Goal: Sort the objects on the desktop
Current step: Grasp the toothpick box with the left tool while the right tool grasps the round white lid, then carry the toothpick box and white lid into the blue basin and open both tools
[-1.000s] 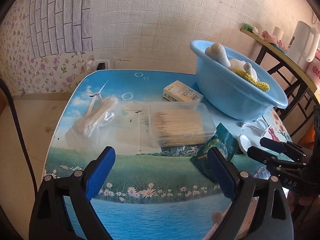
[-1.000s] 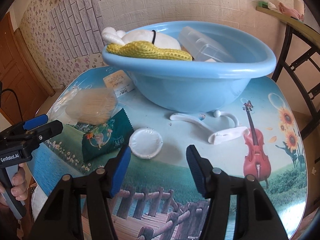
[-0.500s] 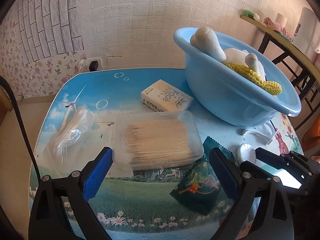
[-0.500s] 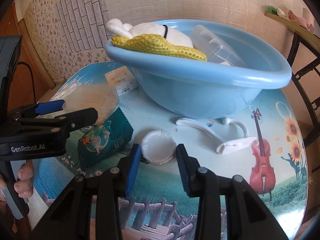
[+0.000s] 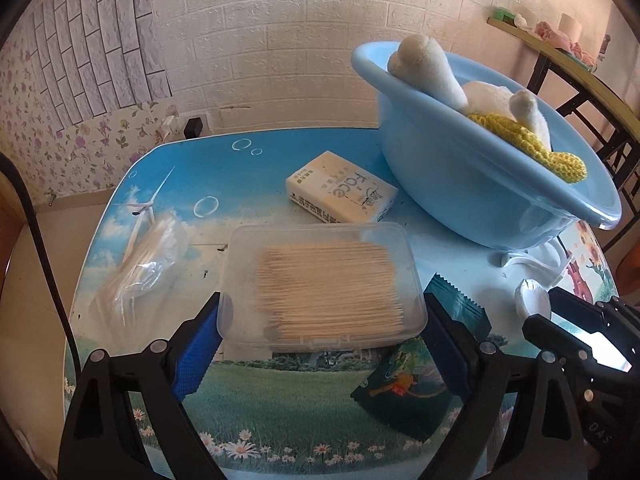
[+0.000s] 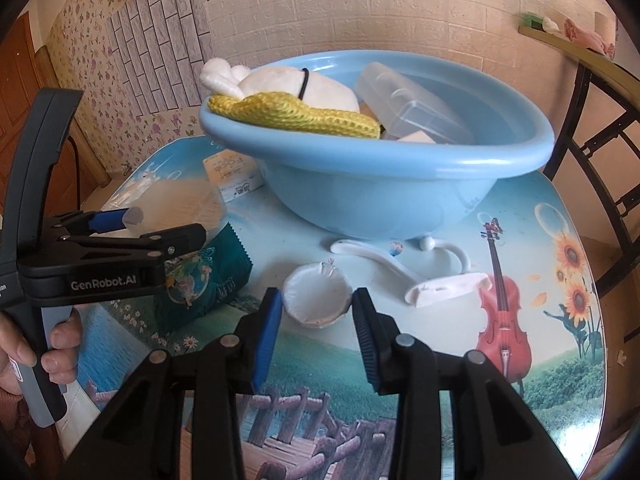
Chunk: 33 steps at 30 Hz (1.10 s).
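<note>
Legible markings: "Face" printed on the cream tissue pack (image 5: pixel 342 193) lying on the table; "GenRobot.AI" in white on the black body of the left gripper (image 6: pixel 132 228). Other print unreadable.

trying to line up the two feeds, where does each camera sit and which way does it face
Left wrist: sits on the left tool, looks forward and down at the box of toothpicks between its closing jaws; the right tool shows at the right edge.
Right wrist: sits on the right tool, looks down at the small white cup it grips; the left tool and a hand show at left.
Shared: blue basin, green packet.
</note>
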Motion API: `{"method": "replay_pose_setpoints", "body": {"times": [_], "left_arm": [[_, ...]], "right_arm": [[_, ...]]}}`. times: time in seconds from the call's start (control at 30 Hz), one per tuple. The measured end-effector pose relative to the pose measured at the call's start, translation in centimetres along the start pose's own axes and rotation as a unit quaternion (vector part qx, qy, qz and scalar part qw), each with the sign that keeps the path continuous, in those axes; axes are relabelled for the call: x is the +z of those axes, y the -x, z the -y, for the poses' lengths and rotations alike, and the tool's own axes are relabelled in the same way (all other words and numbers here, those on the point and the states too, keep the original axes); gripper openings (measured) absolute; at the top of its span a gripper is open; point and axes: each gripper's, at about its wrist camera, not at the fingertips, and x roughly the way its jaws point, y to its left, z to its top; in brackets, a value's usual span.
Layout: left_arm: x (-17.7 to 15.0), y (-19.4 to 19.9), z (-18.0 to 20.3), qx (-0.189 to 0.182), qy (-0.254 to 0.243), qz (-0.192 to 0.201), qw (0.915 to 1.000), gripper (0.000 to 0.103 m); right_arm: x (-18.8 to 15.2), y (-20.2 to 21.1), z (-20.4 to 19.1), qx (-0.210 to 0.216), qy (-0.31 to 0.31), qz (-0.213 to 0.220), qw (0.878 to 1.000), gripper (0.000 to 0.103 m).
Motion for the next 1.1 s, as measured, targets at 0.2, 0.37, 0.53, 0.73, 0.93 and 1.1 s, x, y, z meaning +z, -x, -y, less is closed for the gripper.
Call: {"method": "replay_pose_setpoints", "body": {"times": [0.2, 0.37, 0.53, 0.73, 0.93, 1.1], "left_arm": [[-1.6, 3.6, -0.4, 0.003, -0.009, 0.025, 0.9996, 0.092], [-3.9, 5.3, -1.8, 0.003, 0.005, 0.025, 0.9997, 0.092], [-5.9, 5.8, -3.3, 0.006, 0.024, 0.029, 0.9993, 0.093], [-7.9, 5.1, -3.9, 0.017, 0.034, 0.022, 0.999, 0.093], [-8.4, 4.9, -3.7, 0.021, 0.026, 0.041, 0.9986, 0.093], [-8.8, 3.9, -3.7, 0.026, 0.02, 0.041, 0.9986, 0.096]], "right_arm": [[-1.0, 1.7, 1.0, -0.015, -0.009, 0.005, 1.0, 0.036], [-2.3, 2.8, 1.7, -0.03, -0.016, 0.005, 0.999, 0.036], [-3.5, 3.5, 2.6, -0.053, -0.027, 0.003, 0.998, 0.036], [-4.7, 3.5, 3.6, -0.072, -0.035, -0.005, 0.997, 0.036], [-4.9, 3.3, 3.5, -0.073, -0.033, 0.01, 0.997, 0.038], [-5.1, 3.1, 3.1, -0.081, -0.023, 0.015, 0.996, 0.041]]}}
